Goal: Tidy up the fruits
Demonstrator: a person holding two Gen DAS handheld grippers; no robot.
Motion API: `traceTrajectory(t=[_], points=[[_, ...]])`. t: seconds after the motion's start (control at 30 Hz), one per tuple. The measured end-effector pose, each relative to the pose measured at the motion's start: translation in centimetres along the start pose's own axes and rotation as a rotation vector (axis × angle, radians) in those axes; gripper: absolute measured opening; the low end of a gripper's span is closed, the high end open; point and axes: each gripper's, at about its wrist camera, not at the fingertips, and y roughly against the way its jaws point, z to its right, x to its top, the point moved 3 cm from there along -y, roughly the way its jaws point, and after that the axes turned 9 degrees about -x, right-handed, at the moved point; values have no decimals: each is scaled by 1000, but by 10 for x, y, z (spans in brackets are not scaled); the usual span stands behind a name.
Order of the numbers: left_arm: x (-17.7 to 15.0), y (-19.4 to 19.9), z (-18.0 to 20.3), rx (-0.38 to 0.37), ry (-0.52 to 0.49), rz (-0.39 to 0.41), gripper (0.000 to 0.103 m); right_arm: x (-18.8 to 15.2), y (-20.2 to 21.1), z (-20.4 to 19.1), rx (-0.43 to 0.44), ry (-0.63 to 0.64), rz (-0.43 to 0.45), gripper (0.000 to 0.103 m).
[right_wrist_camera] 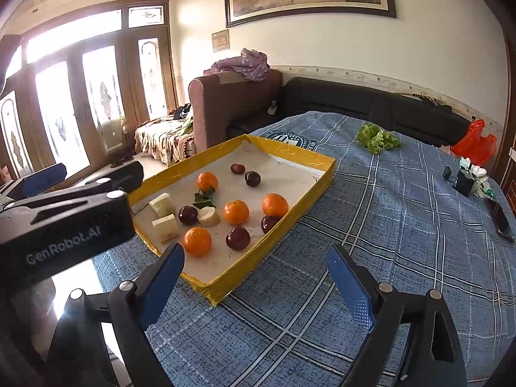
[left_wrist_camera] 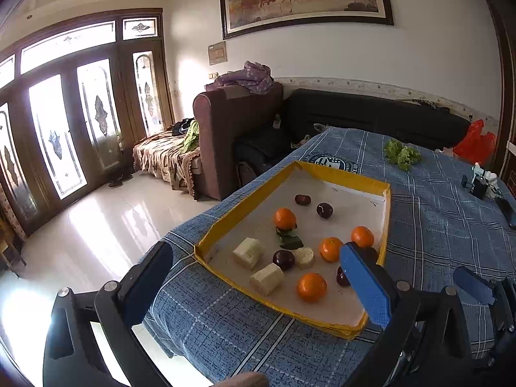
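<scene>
Covering the surface [right_wrist_camera: 387, 225], the blue checked cloth carries your yellow tray [right_wrist_camera: 322, 174] of oranges [right_wrist_camera: 197, 241], plums and pale chunks. Only your right view shows the left gripper's [left_wrist_camera: 258, 287] branded body; both it and the right gripper [right_wrist_camera: 256, 277] gape empty.

Green lettuce [right_wrist_camera: 378, 138] and a red bag [right_wrist_camera: 474, 143] lie beyond.

A blue plaid cloth [right_wrist_camera: 371, 225] covers the tabletop. On it, toward nine o'clock, sits a shallow yellow-rimmed tray [right_wrist_camera: 322, 180]; a bunch of green leaves [right_wrist_camera: 377, 137] lies at twelve o'clock. At three o'clock, near the edge, lie a red plastic bag [right_wrist_camera: 474, 143], small dark gadgets [right_wrist_camera: 464, 182] and a black phone [right_wrist_camera: 500, 219].
</scene>
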Motion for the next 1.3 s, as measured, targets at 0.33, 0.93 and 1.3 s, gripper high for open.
traceTrajectory(t=[0.33,0.93,1.3], points=[[-9,-11,0,-23,16,-54,103,-2,-8,3,-11,-12,-25,94],[-15,-20,3,-51,32,-90,103,-4,-10,2,-10,-10,-35,94],[-15,-23,2,-61,40,-106,103,-6,-15,-1,-6,-6,-49,94]])
